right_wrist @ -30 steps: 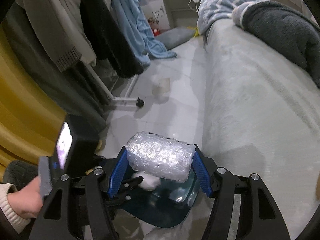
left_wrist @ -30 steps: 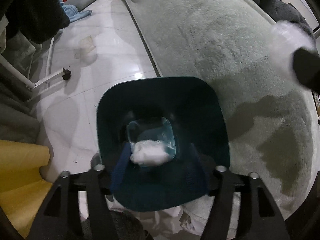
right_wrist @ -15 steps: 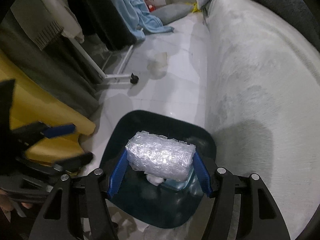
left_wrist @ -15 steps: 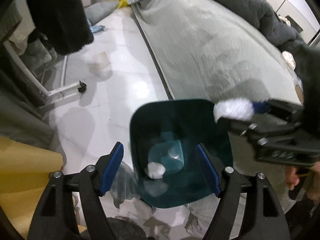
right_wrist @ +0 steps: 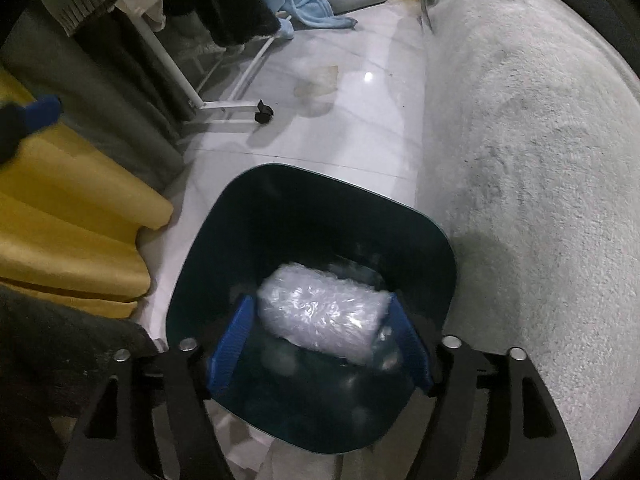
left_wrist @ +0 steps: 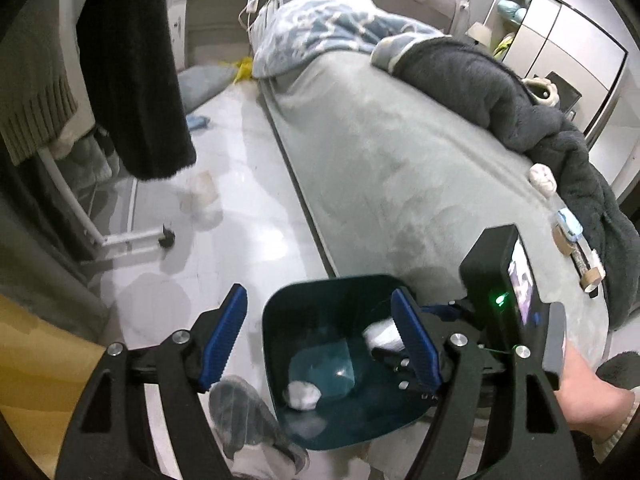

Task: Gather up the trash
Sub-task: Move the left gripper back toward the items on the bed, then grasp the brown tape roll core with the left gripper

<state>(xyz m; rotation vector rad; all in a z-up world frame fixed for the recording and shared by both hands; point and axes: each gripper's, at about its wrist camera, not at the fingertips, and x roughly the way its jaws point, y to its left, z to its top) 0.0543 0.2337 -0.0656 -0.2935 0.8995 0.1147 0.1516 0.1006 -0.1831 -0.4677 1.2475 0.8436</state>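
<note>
The bed [left_wrist: 400,168], the largest thing in view, fills the left wrist view from 12 to 3 o'clock, covered in a pale grey plush sheet with a matted nap. A dark, shaggy fleece blanket [left_wrist: 500,96] is heaped along its far side, and a blue-and-white patterned quilt [left_wrist: 328,28] lies bunched at 12 o'clock. The floor [left_wrist: 240,208] is glossy white tile, reflecting light at the centre. At 9 o'clock hang a black garment [left_wrist: 132,64] and a ribbed knit hem.

The trash bin [right_wrist: 312,216] is a dark teal plastic tub with a rounded-square rim and smooth walls, standing on the floor just beside the bed edge. In the right wrist view it sits at 6 o'clock, mouth open upward. A small white crumpled wad [left_wrist: 302,394] lies on its bottom.

The right gripper [right_wrist: 320,338] reaches into the bin mouth, its blue ribbed jaws pressed against both ends of a roll of bubble wrap [right_wrist: 324,312], a translucent, dimpled, cushion-shaped bundle held inside the rim, above the bottom.

The left gripper [left_wrist: 320,340] hangs above the bin at 6 o'clock, its jaws spread wide with nothing between them.

On the bed near 3 o'clock lie a white crumpled lump [left_wrist: 542,178] and a cardboard tube [left_wrist: 578,248].
</note>
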